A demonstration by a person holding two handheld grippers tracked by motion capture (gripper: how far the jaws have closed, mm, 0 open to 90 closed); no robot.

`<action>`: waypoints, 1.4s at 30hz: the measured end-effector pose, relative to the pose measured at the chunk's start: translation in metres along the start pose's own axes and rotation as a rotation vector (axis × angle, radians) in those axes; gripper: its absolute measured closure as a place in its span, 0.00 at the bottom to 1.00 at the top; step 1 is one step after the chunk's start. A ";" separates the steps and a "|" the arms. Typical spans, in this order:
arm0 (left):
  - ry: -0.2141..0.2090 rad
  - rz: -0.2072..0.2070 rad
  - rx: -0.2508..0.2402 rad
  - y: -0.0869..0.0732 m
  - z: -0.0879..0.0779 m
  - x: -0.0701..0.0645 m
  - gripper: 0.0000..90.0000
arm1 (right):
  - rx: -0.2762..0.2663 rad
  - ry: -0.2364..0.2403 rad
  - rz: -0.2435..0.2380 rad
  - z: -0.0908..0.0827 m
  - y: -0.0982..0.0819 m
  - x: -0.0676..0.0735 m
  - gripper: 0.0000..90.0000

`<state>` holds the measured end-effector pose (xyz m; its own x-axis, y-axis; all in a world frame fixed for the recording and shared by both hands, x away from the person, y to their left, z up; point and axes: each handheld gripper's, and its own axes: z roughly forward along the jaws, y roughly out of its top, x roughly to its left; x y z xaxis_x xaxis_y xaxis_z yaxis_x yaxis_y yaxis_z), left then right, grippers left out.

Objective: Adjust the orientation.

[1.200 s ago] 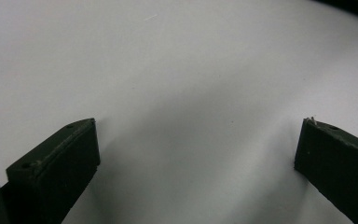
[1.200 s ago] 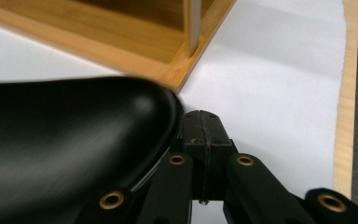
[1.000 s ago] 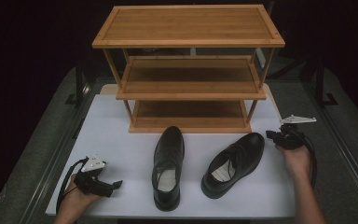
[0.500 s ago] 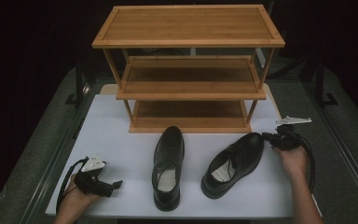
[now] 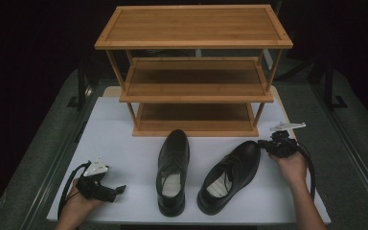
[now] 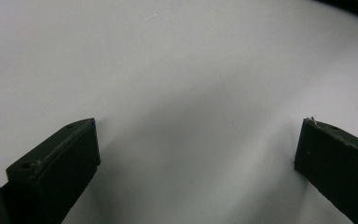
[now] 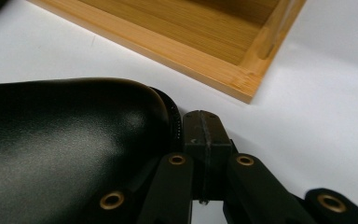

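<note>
At the left of the white surface (image 5: 124,143), the left tongs (image 5: 117,190) rest low in the person's hand, jaws spread wide with nothing between them. Right of them, well apart, the left black shoe (image 5: 173,167) lies with its toe toward the wooden shoe rack (image 5: 194,76). Just beside it the right black shoe (image 5: 230,175) lies angled, toe up and to the right. The right tongs (image 5: 263,145) sit at that toe, pads clenched together, their tip touching the toe's edge, grasping nothing.
</note>
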<state>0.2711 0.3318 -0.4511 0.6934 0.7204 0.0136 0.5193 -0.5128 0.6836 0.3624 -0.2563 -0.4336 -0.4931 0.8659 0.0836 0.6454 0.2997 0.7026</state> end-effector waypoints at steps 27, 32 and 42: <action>-0.001 0.000 0.001 0.000 0.000 0.000 0.00 | -0.048 0.035 -0.011 -0.065 -0.058 0.036 1.00; -0.002 0.000 0.002 0.000 0.000 0.000 0.00 | -0.050 0.066 -0.016 -0.071 -0.069 0.050 1.00; -0.001 -0.001 0.001 0.000 0.000 0.000 0.00 | -0.048 0.162 -0.058 -0.072 -0.085 0.087 1.00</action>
<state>0.2713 0.3319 -0.4510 0.6937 0.7201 0.0125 0.5201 -0.5128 0.6830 0.2227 -0.2356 -0.4350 -0.6186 0.7709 0.1518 0.5867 0.3247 0.7419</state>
